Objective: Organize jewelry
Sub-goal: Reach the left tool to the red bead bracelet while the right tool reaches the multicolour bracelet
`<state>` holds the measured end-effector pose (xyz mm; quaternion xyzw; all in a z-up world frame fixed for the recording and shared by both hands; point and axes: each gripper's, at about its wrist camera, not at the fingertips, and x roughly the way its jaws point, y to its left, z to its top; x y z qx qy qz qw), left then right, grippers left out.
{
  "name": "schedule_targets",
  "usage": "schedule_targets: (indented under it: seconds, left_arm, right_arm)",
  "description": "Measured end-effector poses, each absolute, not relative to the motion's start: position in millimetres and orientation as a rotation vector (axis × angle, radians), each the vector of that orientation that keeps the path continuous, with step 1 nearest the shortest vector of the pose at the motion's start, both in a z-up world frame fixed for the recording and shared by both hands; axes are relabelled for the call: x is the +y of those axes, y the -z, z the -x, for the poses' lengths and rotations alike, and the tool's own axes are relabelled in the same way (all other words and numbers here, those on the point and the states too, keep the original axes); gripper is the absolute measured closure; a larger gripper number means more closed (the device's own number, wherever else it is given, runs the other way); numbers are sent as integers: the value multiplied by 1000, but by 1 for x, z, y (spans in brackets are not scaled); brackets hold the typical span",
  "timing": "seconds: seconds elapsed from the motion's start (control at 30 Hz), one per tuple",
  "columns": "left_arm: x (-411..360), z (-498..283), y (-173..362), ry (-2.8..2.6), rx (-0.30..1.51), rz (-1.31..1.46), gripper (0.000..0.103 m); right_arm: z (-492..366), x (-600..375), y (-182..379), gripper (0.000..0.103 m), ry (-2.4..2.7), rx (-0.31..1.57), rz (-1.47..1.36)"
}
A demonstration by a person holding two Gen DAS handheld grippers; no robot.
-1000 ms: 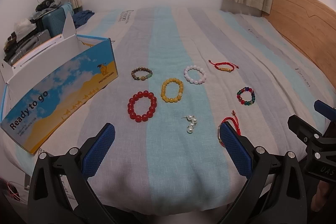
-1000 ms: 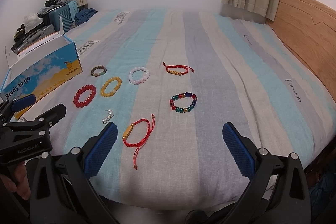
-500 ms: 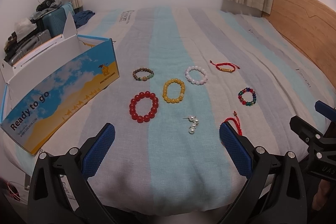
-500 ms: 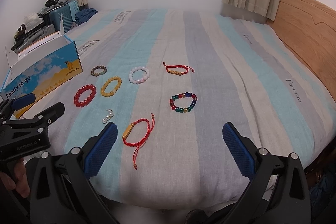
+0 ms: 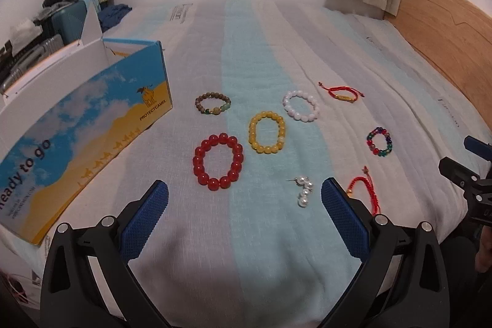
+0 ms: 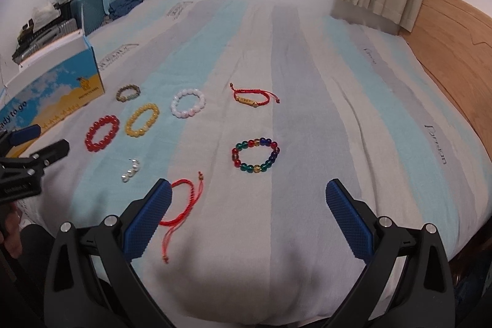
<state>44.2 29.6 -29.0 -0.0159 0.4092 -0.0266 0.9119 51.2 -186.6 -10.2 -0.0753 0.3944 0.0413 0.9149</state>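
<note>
Here, both the left gripper [image 5: 244, 212] and right gripper [image 6: 247, 212] are held wide apart and empty above the bed's [image 6: 307, 282] near edge; bracelets [image 5: 267, 132] are spread beyond, beside the box [image 5: 77, 128].

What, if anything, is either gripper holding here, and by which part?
Nothing is held. The left gripper and right gripper both have jaws wide open above the bedspread, with no jewelry between them.

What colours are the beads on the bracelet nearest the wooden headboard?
The multicoloured glass-bead bracelet mixes red, blue, green and amber; clearest in the right wrist view.
</note>
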Motion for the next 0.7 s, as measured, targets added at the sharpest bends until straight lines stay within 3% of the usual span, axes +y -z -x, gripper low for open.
schedule_targets:
  seconds: [0.7]
  left_arm:
    - [34, -103, 77, 150, 911, 3, 6]
  right_arm:
    - [-122, -189, 70, 9, -164, 913, 238]
